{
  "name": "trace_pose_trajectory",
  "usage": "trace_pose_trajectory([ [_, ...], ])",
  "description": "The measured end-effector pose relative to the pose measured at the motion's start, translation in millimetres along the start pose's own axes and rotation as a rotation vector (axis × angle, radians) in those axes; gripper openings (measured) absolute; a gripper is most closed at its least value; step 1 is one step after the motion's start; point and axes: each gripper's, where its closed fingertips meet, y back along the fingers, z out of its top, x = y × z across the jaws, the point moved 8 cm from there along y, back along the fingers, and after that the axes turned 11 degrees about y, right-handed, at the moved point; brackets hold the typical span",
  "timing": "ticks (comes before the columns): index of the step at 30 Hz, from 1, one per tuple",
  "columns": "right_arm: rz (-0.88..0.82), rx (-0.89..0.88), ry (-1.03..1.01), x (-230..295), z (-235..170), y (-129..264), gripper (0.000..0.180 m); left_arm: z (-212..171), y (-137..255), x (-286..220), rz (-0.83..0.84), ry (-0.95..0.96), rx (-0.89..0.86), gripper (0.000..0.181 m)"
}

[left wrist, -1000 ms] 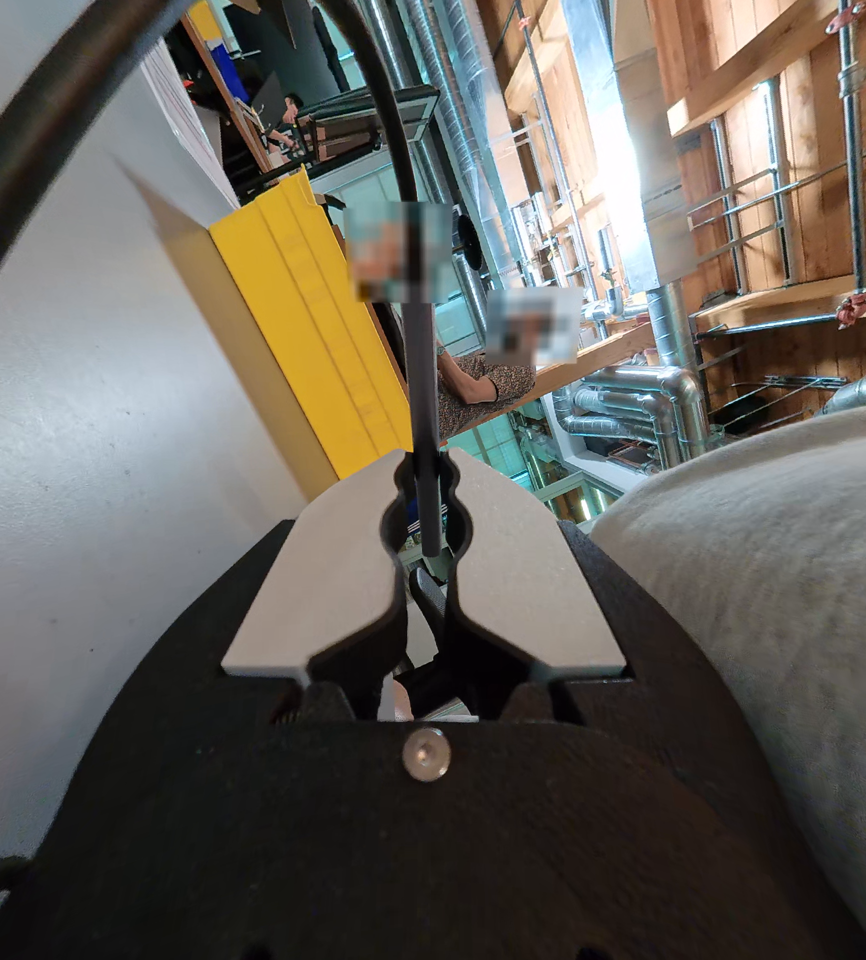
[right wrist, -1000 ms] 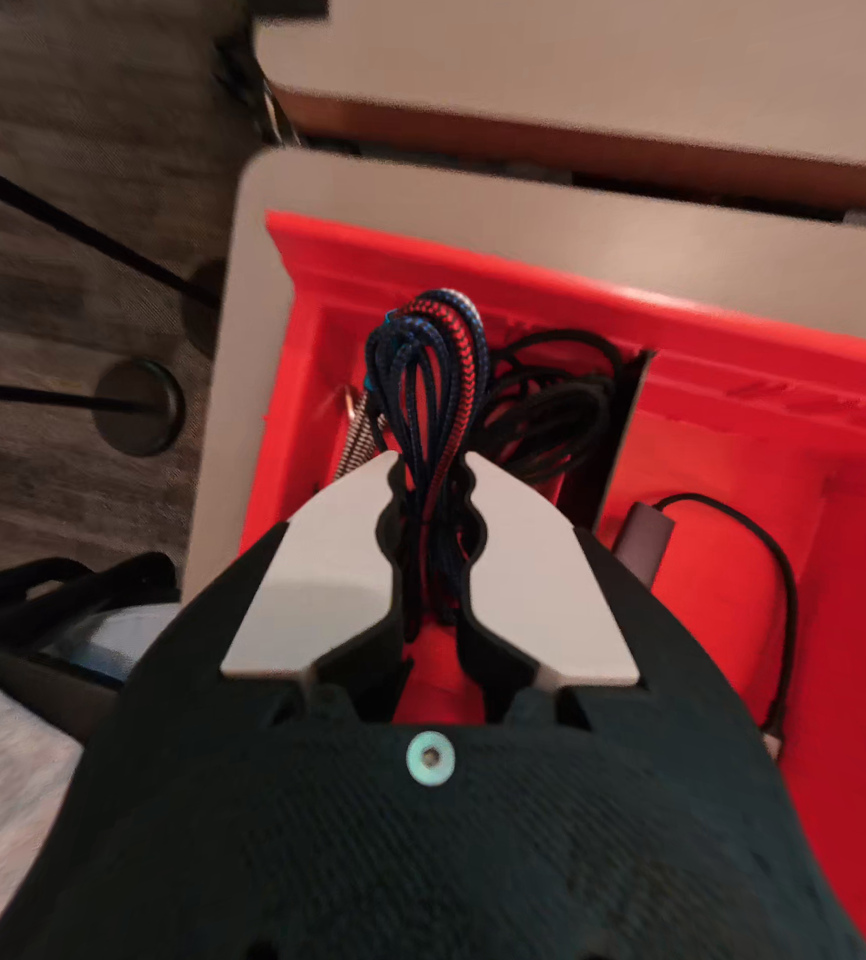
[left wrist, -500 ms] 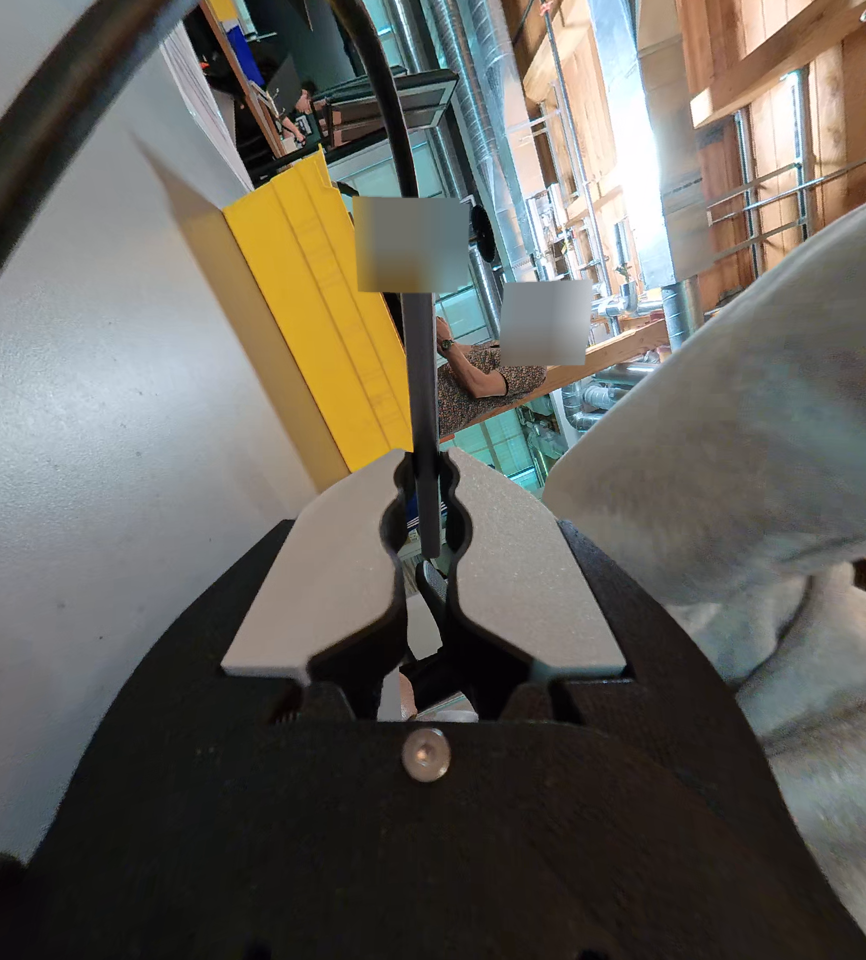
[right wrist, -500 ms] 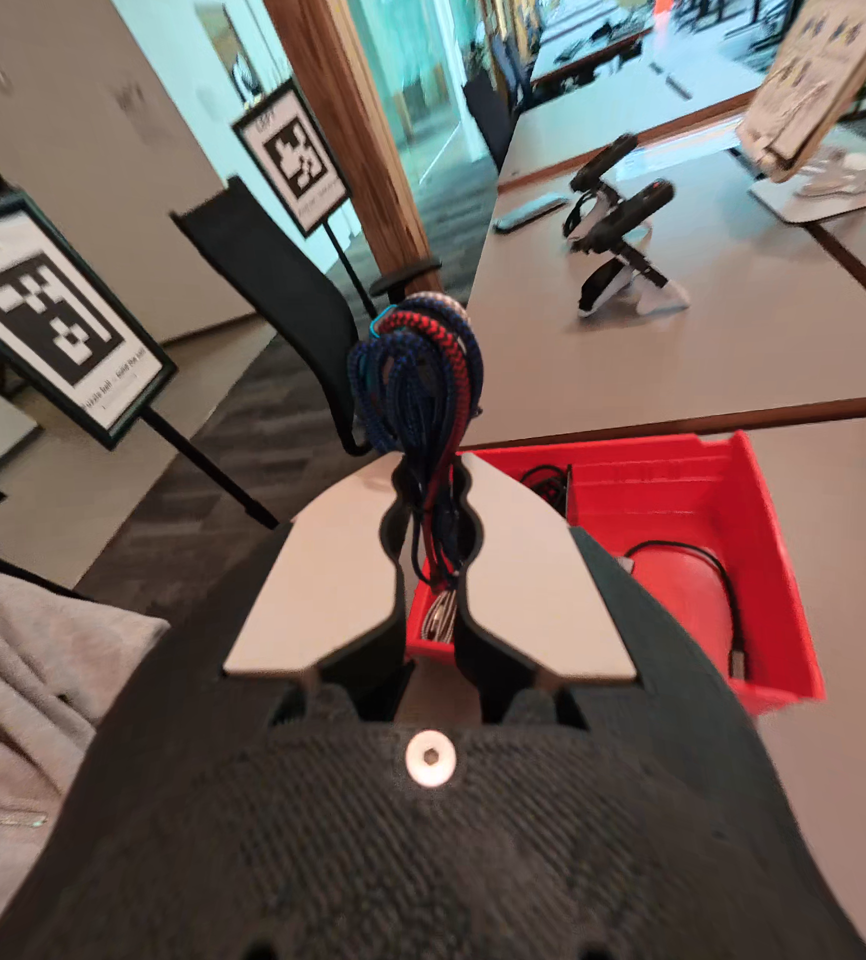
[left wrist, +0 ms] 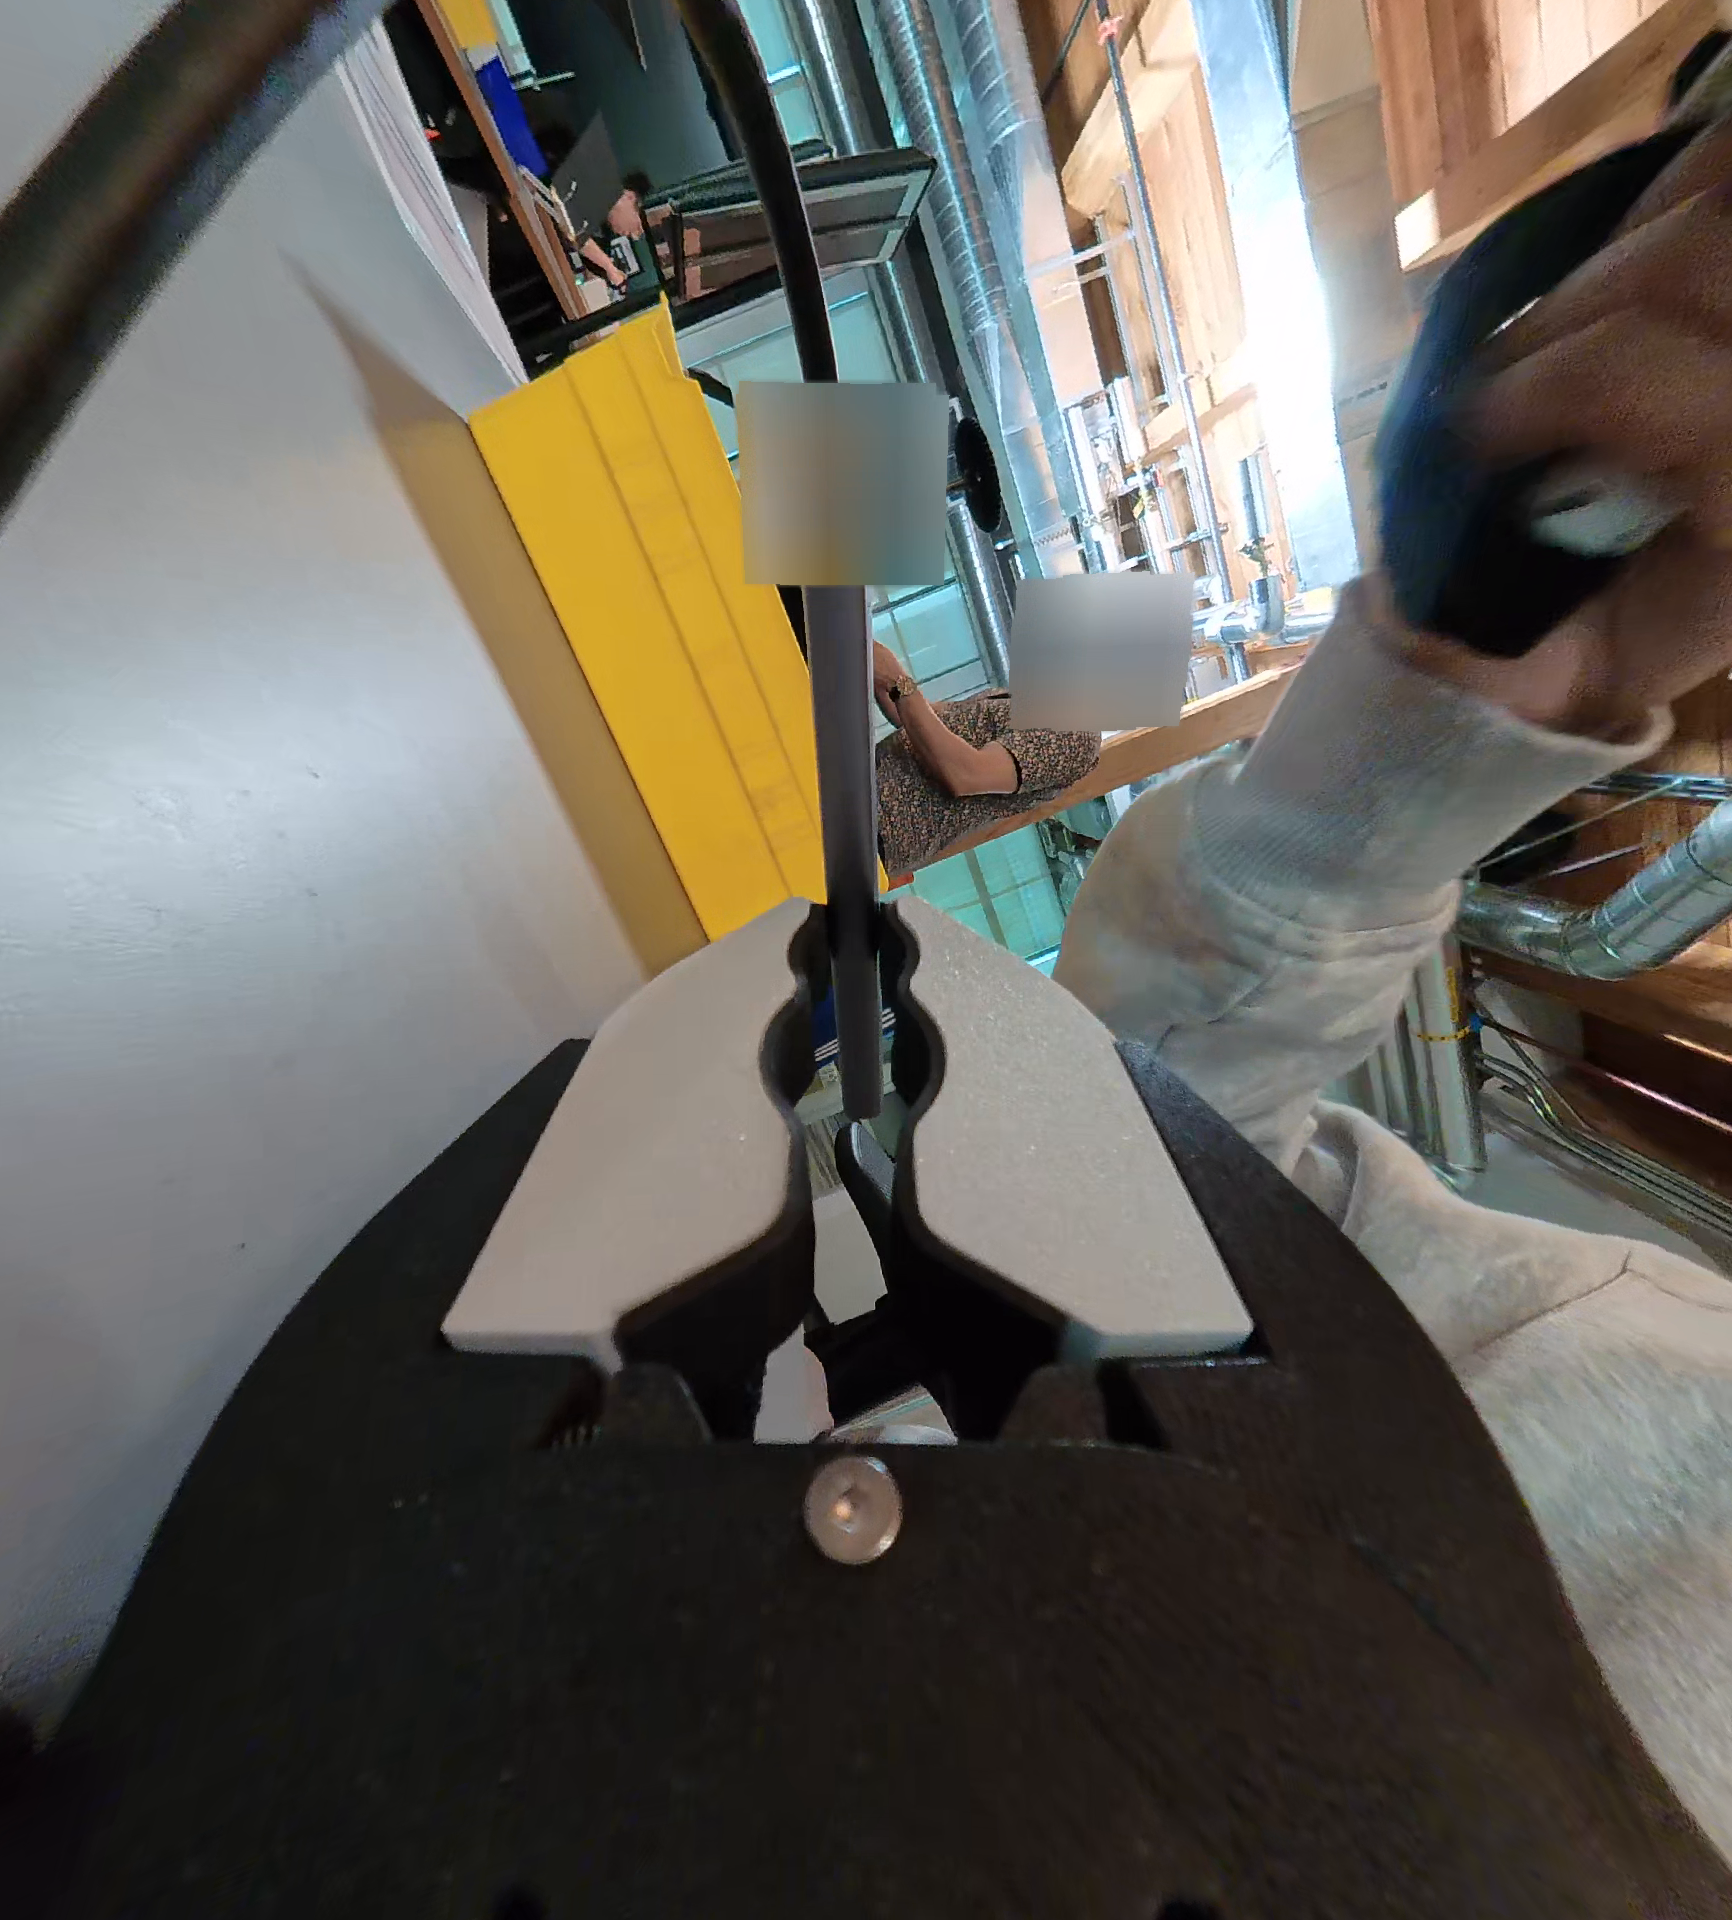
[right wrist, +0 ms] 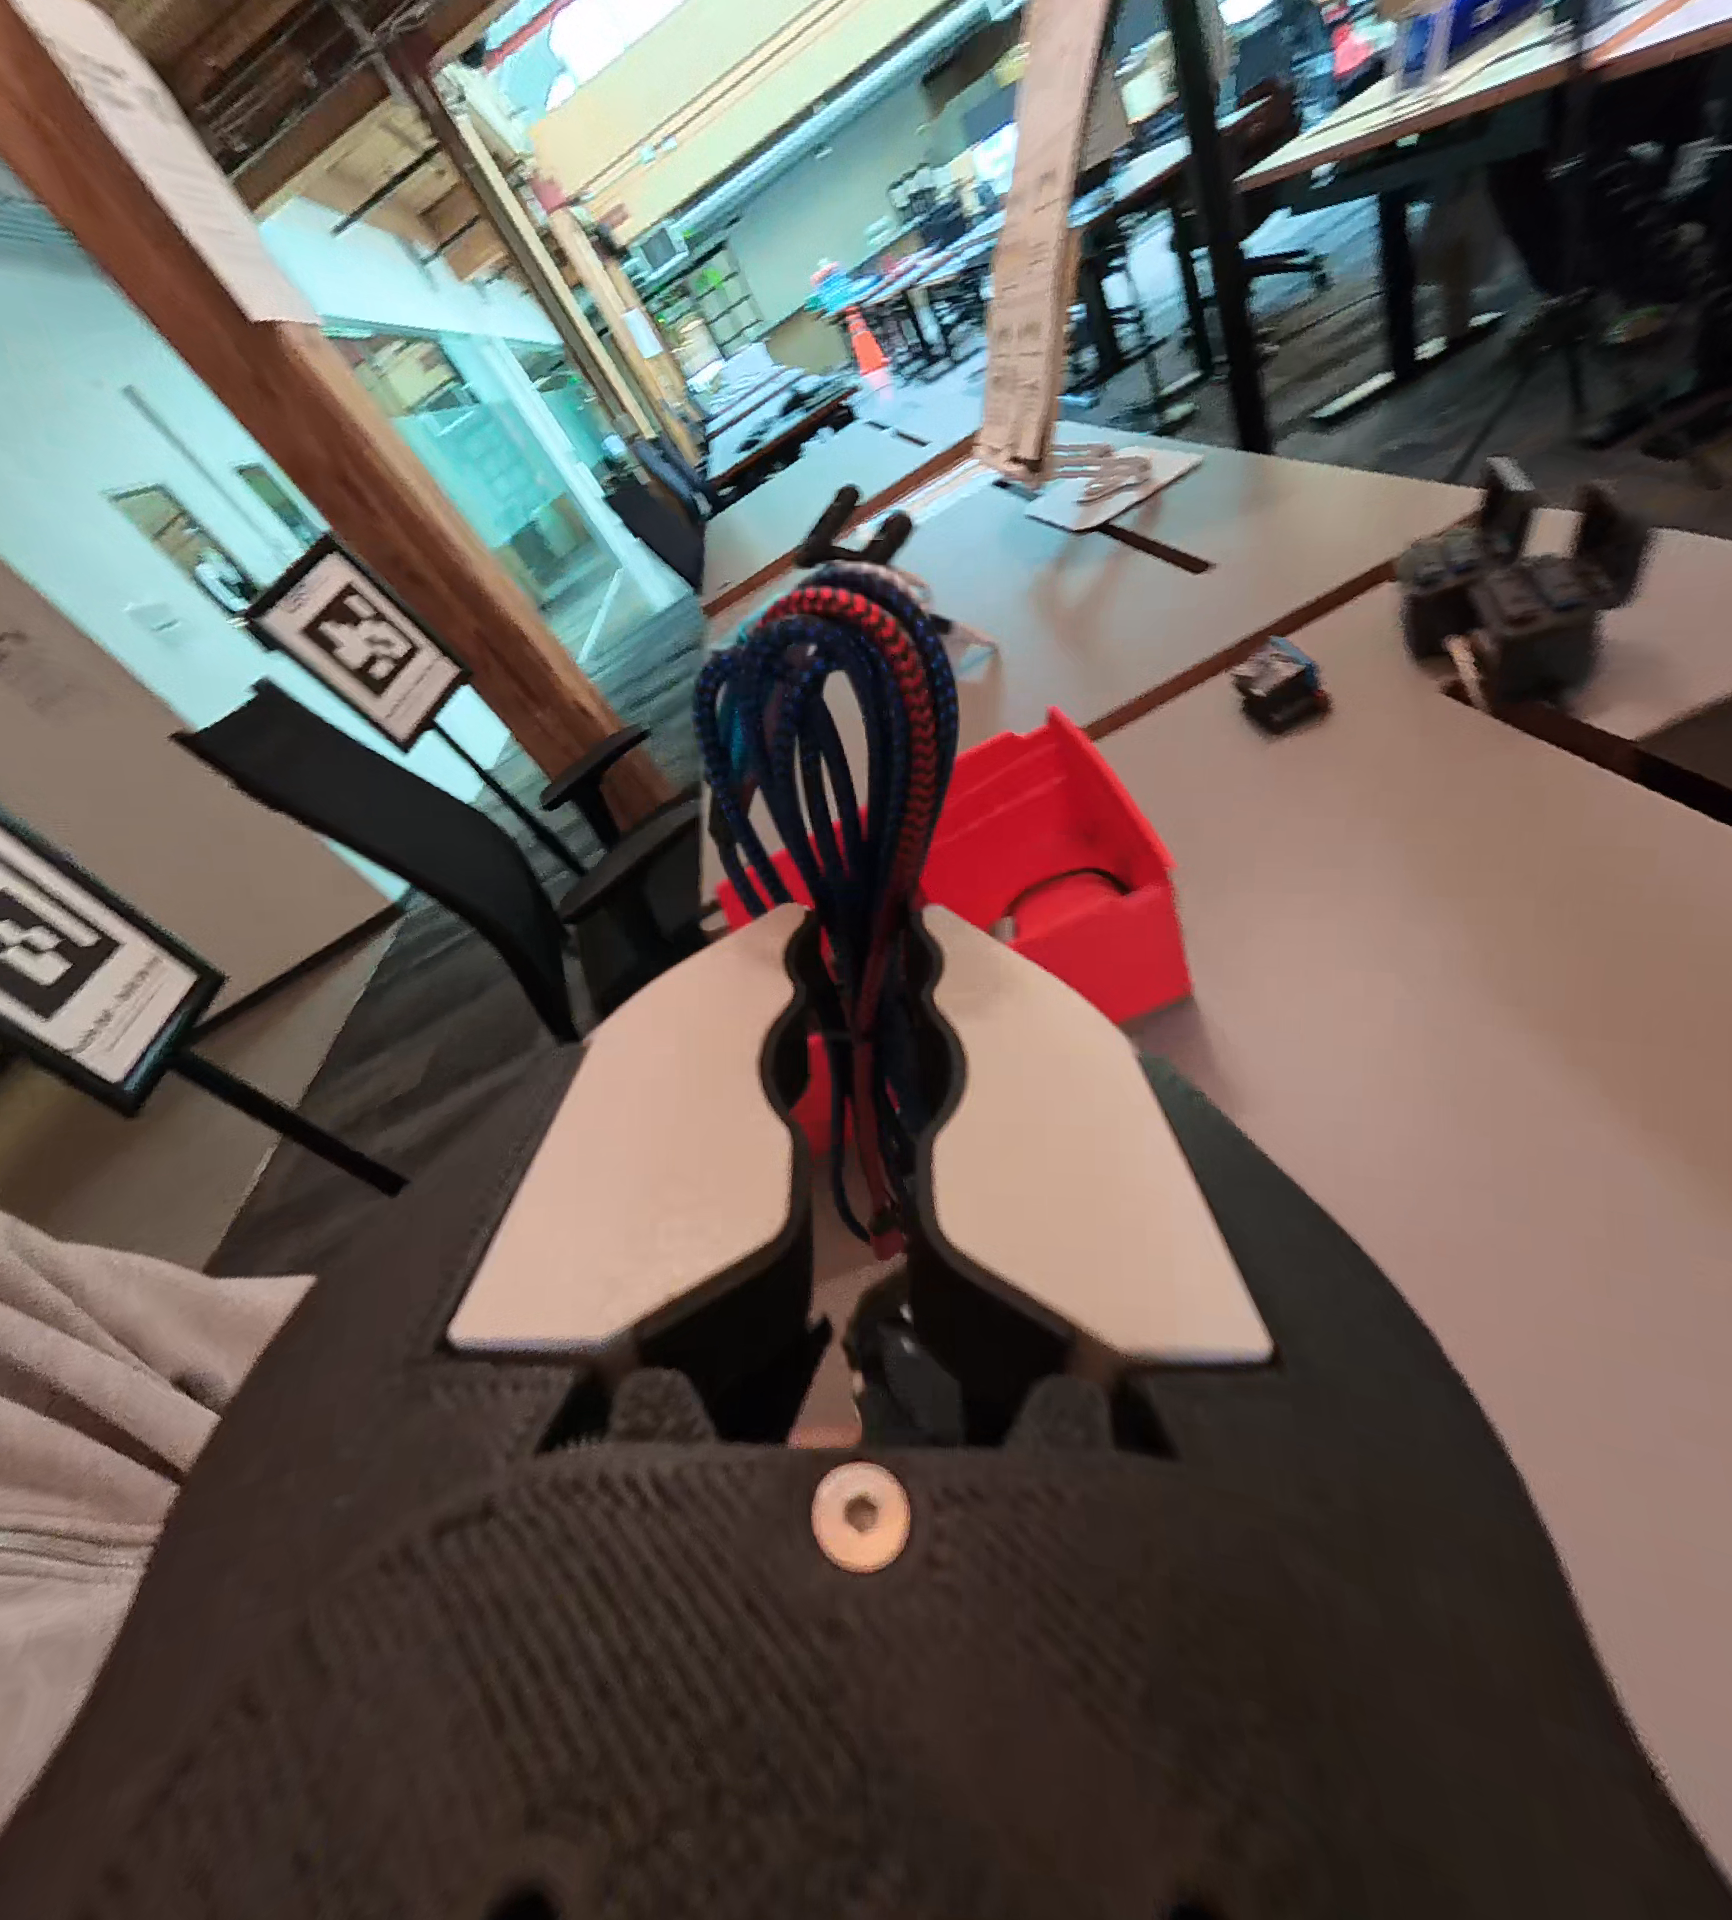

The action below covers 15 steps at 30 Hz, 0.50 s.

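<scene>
We count one red plastic bin [right wrist: 1070, 831] on the grey worktop [right wrist: 1464, 1039], and one looped bundle of blue and red braided cable [right wrist: 831, 748] in front of that bin. Left of the bin stand two framed black-and-white marker signs [right wrist: 363, 644] and one black office chair [right wrist: 446, 862]. Right of the bin lie two dark gadgets [right wrist: 1511, 613]. In the left wrist view we count one yellow plastic bin [left wrist: 664, 665] and one black cable [left wrist: 846, 810].
</scene>
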Motion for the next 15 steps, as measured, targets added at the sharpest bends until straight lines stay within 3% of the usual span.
trace_pose_trajectory([
  [4, -0.189, 0.062, 0.024, -11, -20, 56, 0.015, 3, 5, 0, 0.002, 0.005, -0.022, 0.01],
  [7, -0.288, 0.209, 0.077, -16, -39, 91, 0.015, 5, 8, 0, 0.008, 0.006, -0.036, 0.01],
  [11, -0.277, 0.487, 0.251, -14, -69, 117, 0.015, 8, 12, 0, 0.007, 0.014, -0.044, 0.01],
  [15, -0.213, 0.827, 0.486, 4, -117, 112, 0.015, 10, 15, 0, 0.003, 0.02, -0.056, 0.01],
])
